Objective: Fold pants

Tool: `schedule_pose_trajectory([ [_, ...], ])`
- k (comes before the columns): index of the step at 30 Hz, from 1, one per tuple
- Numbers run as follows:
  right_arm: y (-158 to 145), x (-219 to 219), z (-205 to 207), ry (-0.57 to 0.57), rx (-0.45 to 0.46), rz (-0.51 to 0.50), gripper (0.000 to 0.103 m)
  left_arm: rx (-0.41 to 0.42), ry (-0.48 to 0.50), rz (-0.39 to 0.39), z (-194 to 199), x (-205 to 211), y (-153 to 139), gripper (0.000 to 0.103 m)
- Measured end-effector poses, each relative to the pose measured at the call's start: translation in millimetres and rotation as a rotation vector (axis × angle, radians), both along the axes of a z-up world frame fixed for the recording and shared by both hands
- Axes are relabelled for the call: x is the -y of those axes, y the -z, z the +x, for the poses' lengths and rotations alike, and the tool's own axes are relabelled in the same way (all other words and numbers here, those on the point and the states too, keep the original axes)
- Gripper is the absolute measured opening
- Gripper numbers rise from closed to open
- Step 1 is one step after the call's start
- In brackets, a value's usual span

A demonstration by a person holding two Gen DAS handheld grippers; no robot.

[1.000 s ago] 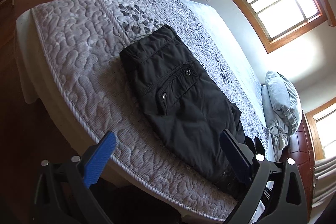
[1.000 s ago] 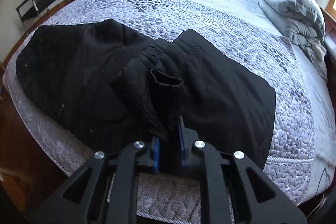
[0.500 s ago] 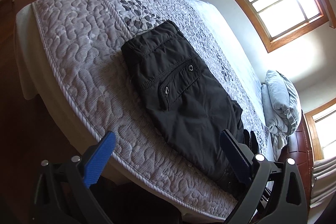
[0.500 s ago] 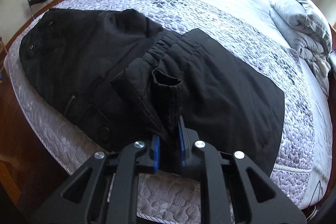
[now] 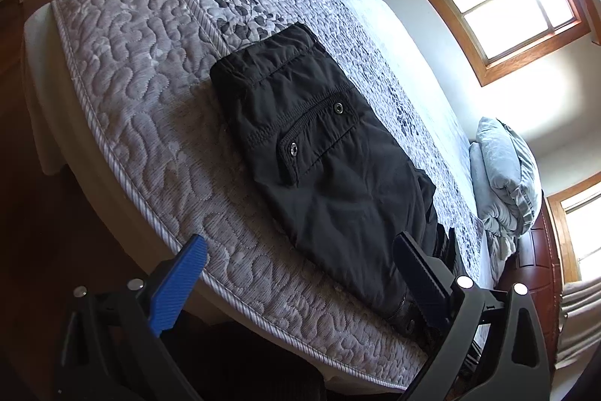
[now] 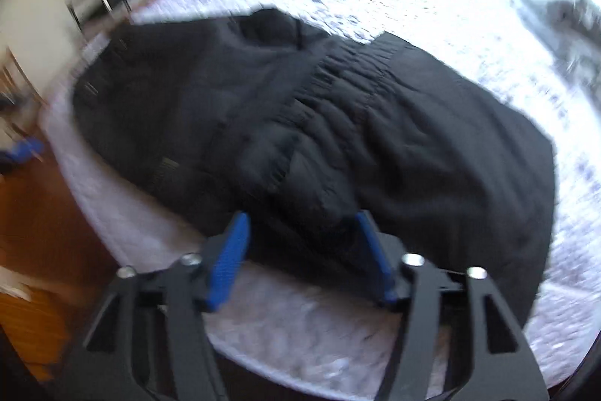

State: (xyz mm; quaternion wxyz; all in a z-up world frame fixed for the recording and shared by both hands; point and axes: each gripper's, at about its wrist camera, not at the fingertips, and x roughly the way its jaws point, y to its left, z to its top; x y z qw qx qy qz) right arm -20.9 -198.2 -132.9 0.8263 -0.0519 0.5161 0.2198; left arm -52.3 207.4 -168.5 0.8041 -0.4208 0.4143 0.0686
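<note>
Released since the earlier frame, the black pants (image 6: 319, 123) lie doubled over near the mattress (image 5: 150, 108) edge, snap pocket and gathered waistband showing. Left gripper (image 5: 300, 269) hovers spread wide; right gripper (image 6: 300, 250), previously clamped on fabric, now stands apart, view blurred.

Black pants (image 5: 319, 153); grey quilted swirl-pattern mattress (image 5: 142, 70); blue tool pads (image 6: 227, 262).
</note>
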Motion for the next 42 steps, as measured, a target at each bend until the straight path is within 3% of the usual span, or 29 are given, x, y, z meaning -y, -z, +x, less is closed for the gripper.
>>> schedule_pose_trajectory([
  [3,-15.4,10.0,-0.9,0.037,0.028,0.054,0.065,-0.002,0.007,0.001,4.4,1.0,1.1,0.099],
  [9,-8.1,-3.6,3.3,0.001,0.039,-0.011,0.064,0.001,0.031,-0.005,9.6,8.7,1.6,0.099],
  [13,3.9,-2.0,10.0,0.017,0.014,-0.032,0.043,-0.006,0.041,0.003,8.1,11.9,1.7,0.099],
  [15,9.5,1.6,12.3,0.031,-0.006,-0.024,0.038,-0.011,0.038,0.000,7.3,10.3,2.4,0.099],
  [16,10.9,4.0,12.9,0.037,-0.017,-0.007,0.028,-0.012,0.035,-0.001,6.7,9.2,2.8,0.099],
  [21,7.2,9.8,9.5,0.037,-0.021,0.029,0.017,-0.018,0.023,-0.004,3.9,4.7,4.9,0.099],
  [22,5.1,9.1,7.7,0.027,-0.019,0.037,0.007,-0.019,0.023,-0.005,3.3,4.6,5.3,0.099],
  [27,-3.2,-5.4,-3.9,-0.042,-0.008,0.024,0.007,-0.025,0.032,-0.008,4.7,9.5,6.8,0.099],
  [32,9.1,-10.4,-7.8,-0.062,-0.042,0.026,0.008,-0.025,0.050,-0.001,8.5,17.0,5.1,0.099],
  [38,13.8,-4.4,-3.0,-0.043,-0.091,0.075,0.016,-0.024,0.051,-0.003,12.6,18.4,2.4,0.099],
  [42,-1.9,6.4,-5.6,-0.035,-0.079,0.127,0.040,-0.023,0.050,-0.001,17.9,18.0,1.2,0.099],
])
